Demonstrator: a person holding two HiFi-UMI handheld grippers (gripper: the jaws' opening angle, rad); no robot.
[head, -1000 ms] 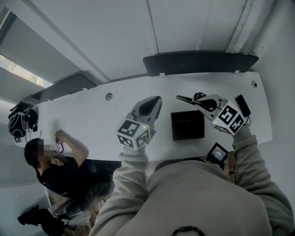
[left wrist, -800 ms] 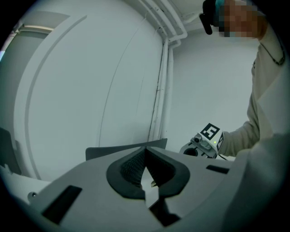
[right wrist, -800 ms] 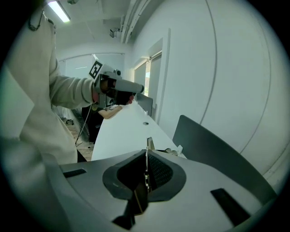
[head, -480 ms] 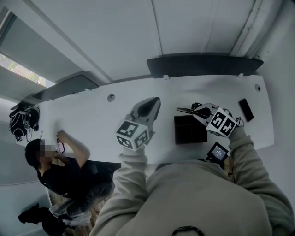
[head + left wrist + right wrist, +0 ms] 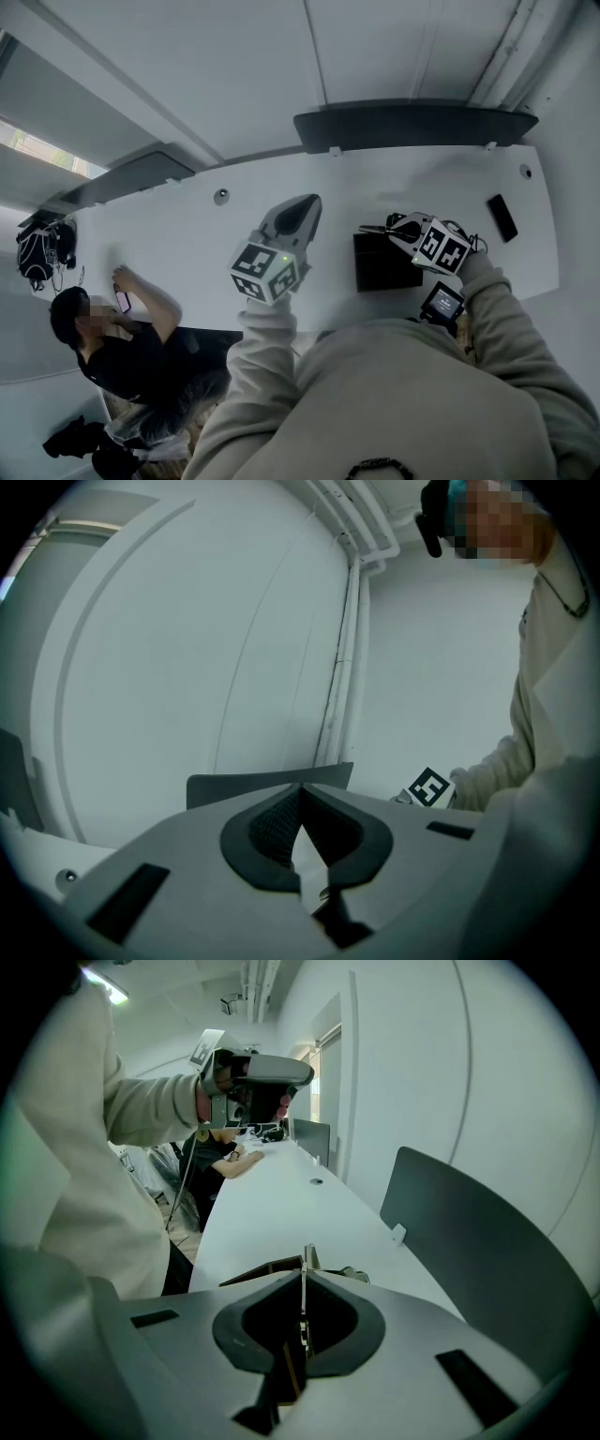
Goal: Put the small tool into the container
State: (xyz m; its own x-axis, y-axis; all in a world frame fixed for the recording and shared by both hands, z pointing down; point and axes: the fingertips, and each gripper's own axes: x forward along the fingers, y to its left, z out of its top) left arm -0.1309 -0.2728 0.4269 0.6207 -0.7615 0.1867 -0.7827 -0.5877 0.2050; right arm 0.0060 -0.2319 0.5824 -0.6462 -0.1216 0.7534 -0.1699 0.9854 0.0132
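container [image 5: 384, 269] beneath right gripper [image 5: 395, 228], jaws tight on small tool [image 5: 372, 228]; left gripper [image 5: 313, 201] aloft, jaws together, empty.

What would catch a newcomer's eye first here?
The right gripper, shut on the small tool, hovers just over the black container on the long white desk. The left gripper hangs shut and empty to its left, and a seated person works at the desk's far left.

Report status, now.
Left gripper shut, empty, left of the container. Right gripper shut on small tool, at the container's far rim, not yet in. Nothing blocking; phone lies aside.
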